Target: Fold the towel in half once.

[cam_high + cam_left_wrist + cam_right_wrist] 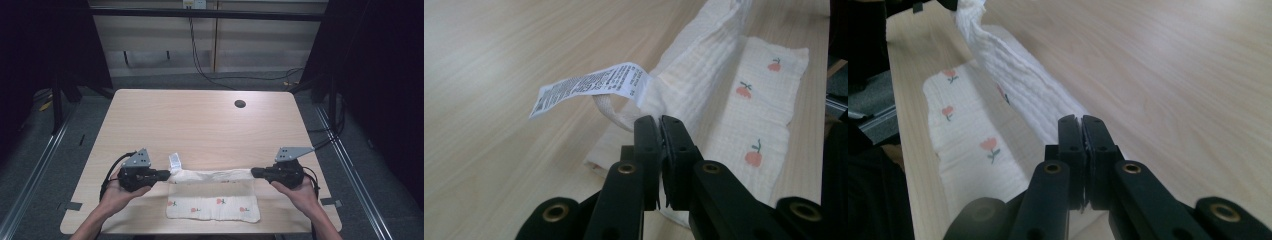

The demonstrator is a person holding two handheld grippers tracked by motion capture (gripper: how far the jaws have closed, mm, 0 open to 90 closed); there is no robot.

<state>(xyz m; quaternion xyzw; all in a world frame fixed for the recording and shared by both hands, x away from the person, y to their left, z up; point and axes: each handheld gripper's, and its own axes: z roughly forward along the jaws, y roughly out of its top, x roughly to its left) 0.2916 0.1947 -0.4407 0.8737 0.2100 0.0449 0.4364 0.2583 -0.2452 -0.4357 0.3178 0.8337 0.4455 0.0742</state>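
Observation:
A cream cloth (212, 201) printed with small red flowers lies near the front edge of the wooden table (200, 120). Its far edge is lifted and stretched taut between both grippers. My left gripper (167, 175) is shut on the cloth's left corner, where a white care label (174, 161) sticks up. In the left gripper view the jaws pinch the cloth (704, 85) just below the label (589, 86). My right gripper (254, 173) is shut on the right corner. In the right gripper view the raised fold of cloth (1018, 90) runs away from the closed jaws.
A round cable hole (240, 104) sits in the table's far right part. Black cables (200, 60) trail on the floor behind the table. A metal rail (35, 165) runs along the floor at the left.

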